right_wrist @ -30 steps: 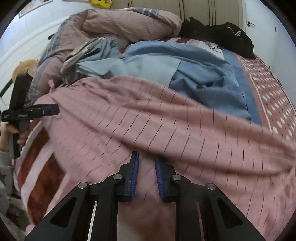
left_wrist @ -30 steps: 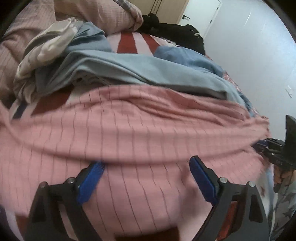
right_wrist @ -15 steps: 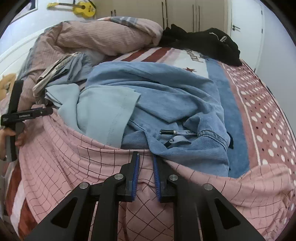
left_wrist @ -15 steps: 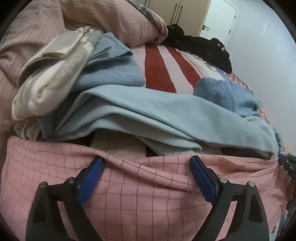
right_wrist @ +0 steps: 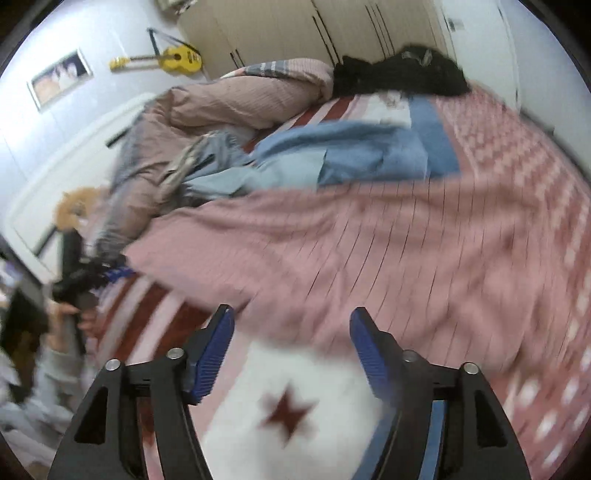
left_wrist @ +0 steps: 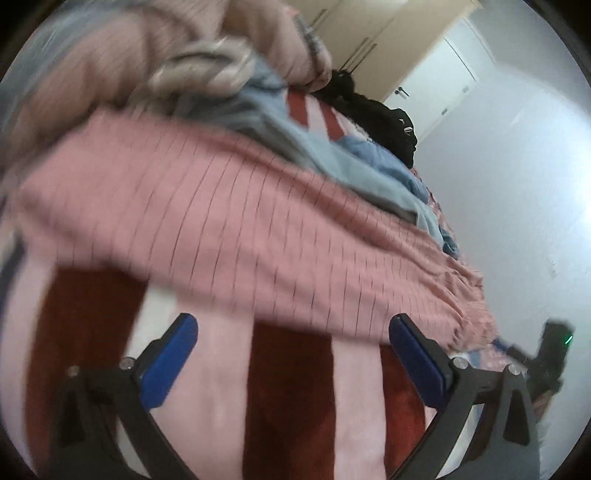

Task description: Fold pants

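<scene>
Pale walls (right_wrist: 96, 40) are enclosing a bedroom. Beige wardrobe doors (right_wrist: 295, 33) are standing behind the bed (right_wrist: 517, 155); a white door (left_wrist: 439, 88) is showing beside them. A yellow guitar (right_wrist: 173, 59) and framed picture (right_wrist: 59, 79) are hanging.

The left gripper (left_wrist: 293, 334) has its jaws opening wide, nothing between its blue pads. The right gripper (right_wrist: 291, 326) is opening too, empty. Both point downward, held apart.

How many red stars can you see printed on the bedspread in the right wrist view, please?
1: a red star on the white patch of the bedspread, just ahead of the right gripper. The pink checked pants may hide others.
</scene>
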Motion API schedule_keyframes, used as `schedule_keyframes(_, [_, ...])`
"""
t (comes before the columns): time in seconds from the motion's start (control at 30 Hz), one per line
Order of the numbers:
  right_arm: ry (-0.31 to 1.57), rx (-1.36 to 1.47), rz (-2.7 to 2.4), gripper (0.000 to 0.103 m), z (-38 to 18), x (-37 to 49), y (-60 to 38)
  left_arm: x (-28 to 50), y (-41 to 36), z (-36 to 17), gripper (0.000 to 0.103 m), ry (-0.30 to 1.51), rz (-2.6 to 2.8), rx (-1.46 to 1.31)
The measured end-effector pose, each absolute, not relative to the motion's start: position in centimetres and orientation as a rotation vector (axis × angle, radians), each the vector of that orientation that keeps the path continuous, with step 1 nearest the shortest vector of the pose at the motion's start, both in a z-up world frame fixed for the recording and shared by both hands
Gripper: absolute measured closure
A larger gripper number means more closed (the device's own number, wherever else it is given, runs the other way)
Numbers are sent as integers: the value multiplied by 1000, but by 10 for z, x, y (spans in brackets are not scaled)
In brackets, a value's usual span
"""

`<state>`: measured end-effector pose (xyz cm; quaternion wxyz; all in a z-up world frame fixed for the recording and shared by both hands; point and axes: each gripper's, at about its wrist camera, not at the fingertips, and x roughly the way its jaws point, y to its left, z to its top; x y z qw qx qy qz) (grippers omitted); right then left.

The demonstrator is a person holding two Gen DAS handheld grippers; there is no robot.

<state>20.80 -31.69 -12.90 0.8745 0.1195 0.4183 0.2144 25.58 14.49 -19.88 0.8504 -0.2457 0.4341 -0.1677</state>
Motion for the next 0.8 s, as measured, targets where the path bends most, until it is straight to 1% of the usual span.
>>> schedule_keyframes(0.03, [877, 311, 479, 29, -138, 196, -321, 250, 150, -212, 1, 927, -366, -575])
schedule_keyframes(0.07, [877, 355, 489, 25, -146, 189, -323, 249, 151, -220, 1, 929, -374, -612])
schedule_keyframes(0.1, [895, 440, 490, 25, -163, 181, -329, 247, 156, -229, 1, 902, -386, -656])
schedule_keyframes(0.2, [951, 587, 439, 25, -201, 182, -344, 252, 162, -231, 1, 844, -392, -707])
schedule_keyframes(0.23, [928, 625, 432, 26, -208, 185, -349, 257, 163, -231, 1, 841, -390, -716])
schedule_keyframes(0.33, [848, 682, 414, 26, -208, 197, -356, 283, 168, -234, 1, 833, -357, -766])
schedule_keyframes(0.63, [776, 691, 211, 26, -207, 251, -350, 346, 164, -238, 1, 787, -186, -803])
schedule_keyframes(0.7, [760, 699, 160, 29, -206, 262, -349, 356, 162, -237, 1, 781, -151, -797])
schedule_keyframes(0.73, [754, 701, 140, 35, -205, 268, -349, 361, 161, -236, 5, 777, -134, -792])
schedule_keyframes(0.77, [742, 700, 111, 44, -204, 274, -349, 363, 164, -236, 10, 774, -119, -791])
schedule_keyframes(0.8, [740, 700, 90, 48, -204, 279, -350, 366, 166, -236, 24, 771, -91, -791])
